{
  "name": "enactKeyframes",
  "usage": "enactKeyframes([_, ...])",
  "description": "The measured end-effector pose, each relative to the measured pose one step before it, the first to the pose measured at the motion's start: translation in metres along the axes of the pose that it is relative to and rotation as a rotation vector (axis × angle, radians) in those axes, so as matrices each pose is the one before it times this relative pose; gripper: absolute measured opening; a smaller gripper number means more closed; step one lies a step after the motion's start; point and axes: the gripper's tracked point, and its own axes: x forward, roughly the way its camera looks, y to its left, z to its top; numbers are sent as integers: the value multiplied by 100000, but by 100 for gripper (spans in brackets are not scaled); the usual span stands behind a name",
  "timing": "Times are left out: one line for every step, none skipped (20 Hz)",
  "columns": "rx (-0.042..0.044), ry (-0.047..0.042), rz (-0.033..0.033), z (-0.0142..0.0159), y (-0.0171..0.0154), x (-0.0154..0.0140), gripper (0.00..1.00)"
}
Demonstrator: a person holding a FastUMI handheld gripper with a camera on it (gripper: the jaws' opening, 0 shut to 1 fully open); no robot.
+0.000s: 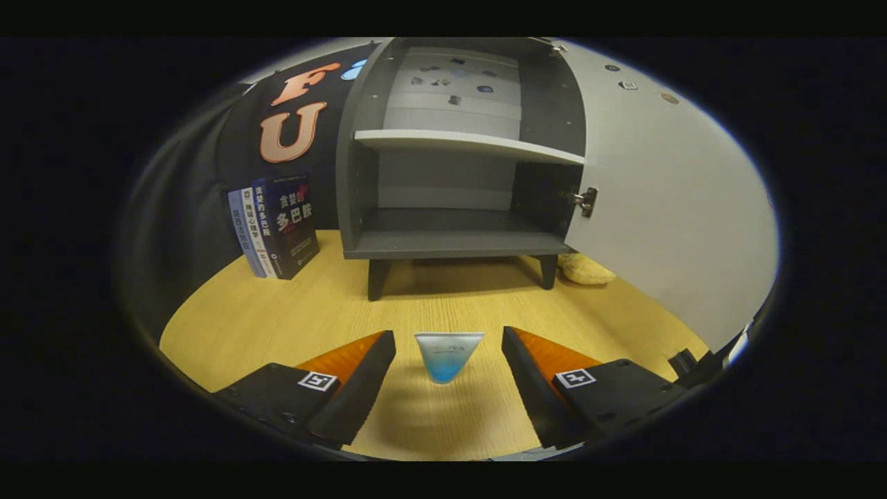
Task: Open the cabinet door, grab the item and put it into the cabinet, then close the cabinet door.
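With its door (665,208) swung wide to the right, a dark grey cabinet (450,152) is standing open on a pale wooden tabletop (277,312) as the gripper (449,346) is hovering low in front of it. The two fingers are spread well apart, pressing on nothing, and a small tube (448,355) with a clear upper part fading to blue at its narrow lower end is sitting upright on the wood in the gap between them, touching neither finger. It is resting well short of the cabinet, with a stretch of bare table lying between it and the cabinet's short dark legs.

Inside the cabinet, a light shelf (471,144) is dividing the space into an upper and a lower compartment, and the lower one is showing only its dark floor. A metal hinge (584,201) is catching the light where the door meets the cabinet's right wall.

To the cabinet's left, a row of books (274,227) is leaning upright against the dark booth wall, just beside the cabinet's side. Behind the right front leg, partly hidden by the open door, a soft yellow object (587,270) is lying on the table; what it is cannot be told.
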Motion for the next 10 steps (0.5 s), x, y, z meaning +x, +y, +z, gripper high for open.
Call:
enactKeyframes([891, 1851, 1153, -589, 26, 584, 99])
enactKeyframes([1416, 1364, 1335, -509, 114, 666, 99])
enactKeyframes([1079, 1564, 203, -431, -84, 301, 99])
enactKeyframes([1048, 489, -64, -134, -116, 492, 95])
enactKeyframes([941, 622, 326, -90, 0, 153, 81])
enactKeyframes([1012, 603, 579, -66, 85, 45, 74])
enactKeyframes([-23, 181, 0, 64, 61, 104, 63])
enactKeyframes([-563, 1302, 58, -189, -24, -80, 63])
enactKeyframes([-284, 1139, -128, -75, -54, -172, 61])
enactKeyframes([-100, 985, -266, 99, 43, -86, 61])
